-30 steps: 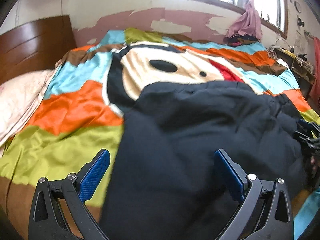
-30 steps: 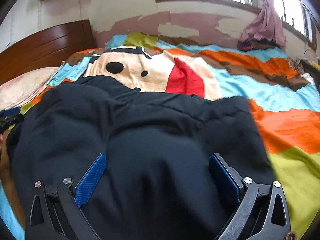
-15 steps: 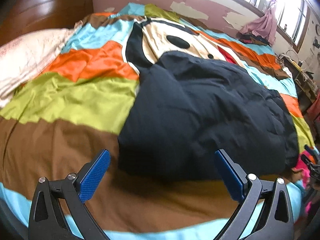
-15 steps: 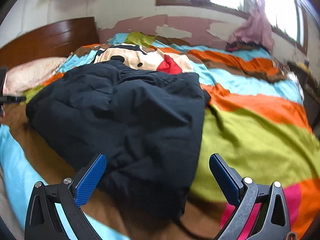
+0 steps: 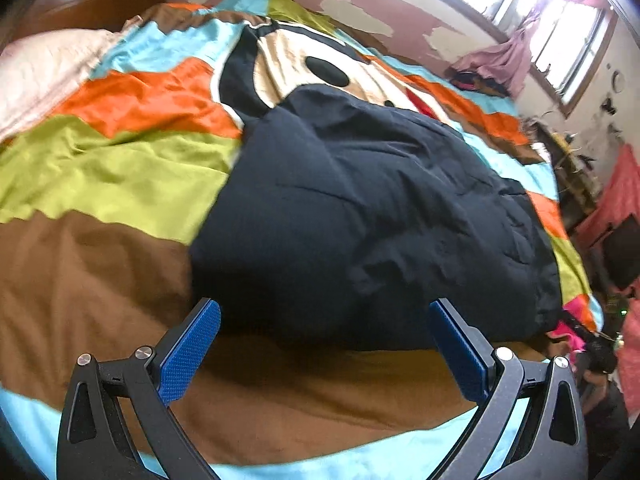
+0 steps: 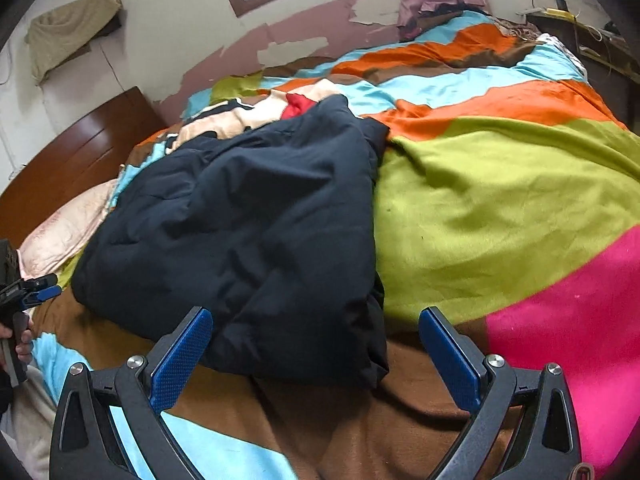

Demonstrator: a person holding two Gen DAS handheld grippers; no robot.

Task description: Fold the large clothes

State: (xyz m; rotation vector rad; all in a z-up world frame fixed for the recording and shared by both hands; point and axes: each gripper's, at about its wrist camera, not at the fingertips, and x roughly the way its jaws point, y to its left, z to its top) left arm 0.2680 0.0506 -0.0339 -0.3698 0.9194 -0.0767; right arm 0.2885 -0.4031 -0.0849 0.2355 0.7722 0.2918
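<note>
Right, my left gripper (image 5: 324,344) has its blue fingers (image 5: 188,354) spread wide, holding nothing; my right gripper (image 6: 316,352) is the same, fingers (image 6: 180,360) apart and empty. Just beyond both, the dark navy padded jacket (image 6: 248,232) lies bunched on the bed's striped quilt (image 6: 500,200), pillow (image 5: 44,76) off by the headboard (image 6: 68,168).

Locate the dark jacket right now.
The dark jacket lies bunched mid-bed on the striped bedspread, just beyond both open tools in each wrist view; pillow toward the headboard side.

Both views (low) toward shared jacket (image 5: 360,208)
</note>
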